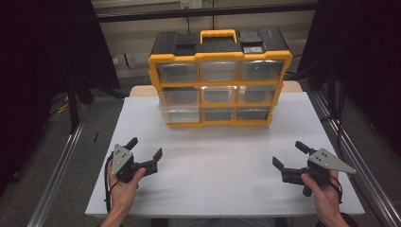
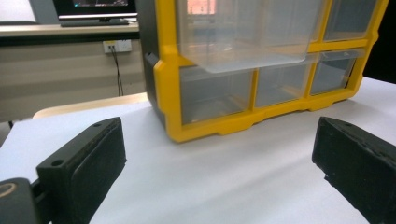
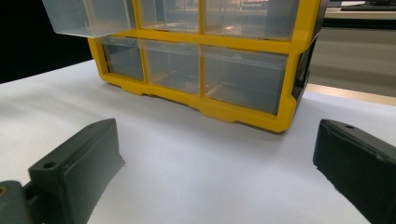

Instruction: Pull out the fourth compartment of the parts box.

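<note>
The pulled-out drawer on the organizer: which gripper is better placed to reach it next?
Probably the left. The pulled-out drawer sits in the left column of the organizer, ahead of the left gripper, which is open. The right gripper, also open, would have to cross over.

A white table [image 1: 222, 165] bears a yellow drawer cabinet [image 1: 220, 85].

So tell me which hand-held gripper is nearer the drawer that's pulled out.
Left. The left hand-held gripper sits just in front of the pulled-out drawer, slightly to its left; the right hand-held gripper is off toward the cabinet's far right side.
</note>
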Demonstrator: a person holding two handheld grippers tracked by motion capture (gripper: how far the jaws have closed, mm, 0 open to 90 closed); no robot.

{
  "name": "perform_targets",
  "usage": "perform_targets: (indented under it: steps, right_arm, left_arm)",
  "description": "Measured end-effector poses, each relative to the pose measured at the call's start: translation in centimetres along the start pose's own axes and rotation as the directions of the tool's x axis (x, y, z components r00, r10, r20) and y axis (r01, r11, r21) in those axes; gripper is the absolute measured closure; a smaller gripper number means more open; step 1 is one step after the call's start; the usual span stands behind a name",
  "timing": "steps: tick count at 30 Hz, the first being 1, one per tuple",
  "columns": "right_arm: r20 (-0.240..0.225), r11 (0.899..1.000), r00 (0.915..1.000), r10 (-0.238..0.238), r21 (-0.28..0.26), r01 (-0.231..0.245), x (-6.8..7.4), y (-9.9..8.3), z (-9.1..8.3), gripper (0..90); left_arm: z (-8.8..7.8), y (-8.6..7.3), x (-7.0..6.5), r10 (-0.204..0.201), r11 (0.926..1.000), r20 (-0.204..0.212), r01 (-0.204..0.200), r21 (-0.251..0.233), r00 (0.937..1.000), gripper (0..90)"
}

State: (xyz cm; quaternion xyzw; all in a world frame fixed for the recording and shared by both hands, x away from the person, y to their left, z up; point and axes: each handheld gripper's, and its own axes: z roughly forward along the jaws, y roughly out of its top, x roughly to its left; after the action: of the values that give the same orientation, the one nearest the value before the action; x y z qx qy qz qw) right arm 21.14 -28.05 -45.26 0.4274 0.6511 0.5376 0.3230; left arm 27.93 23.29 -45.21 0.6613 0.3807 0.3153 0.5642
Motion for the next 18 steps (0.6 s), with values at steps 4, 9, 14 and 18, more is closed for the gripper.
perform_targets:
  steps: [4,9,14,18]
  right_arm:
    - [0.001,1.0,1.0,0.002,0.0,-0.002,0.0,0.0,-0.1,0.6]
    - [0.008,1.0,0.9999,0.008,-0.002,-0.008,0.0,0.0,-0.1,0.6]
    - [0.014,1.0,0.9999,0.01,-0.013,-0.009,-0.1,0.0,-0.3,0.8]
    - [0.017,1.0,0.9997,0.015,-0.017,-0.014,-0.2,0.0,-0.4,0.8]
  left_arm:
    - [-0.9,0.0,0.2,-0.002,1.0,-0.019,0.002,0.001,0.9998,2.9]
    - [-2.1,0.0,0.3,-0.006,0.9998,-0.017,0.006,-0.019,0.9998,3.7]
    - [-3.4,-0.3,0.3,-0.01,1.0,-0.02,0.01,0.0,0.9998,3.7]
    - [-4.1,-0.3,0.5,-0.006,0.9999,-0.031,0.005,-0.011,0.9995,3.6]
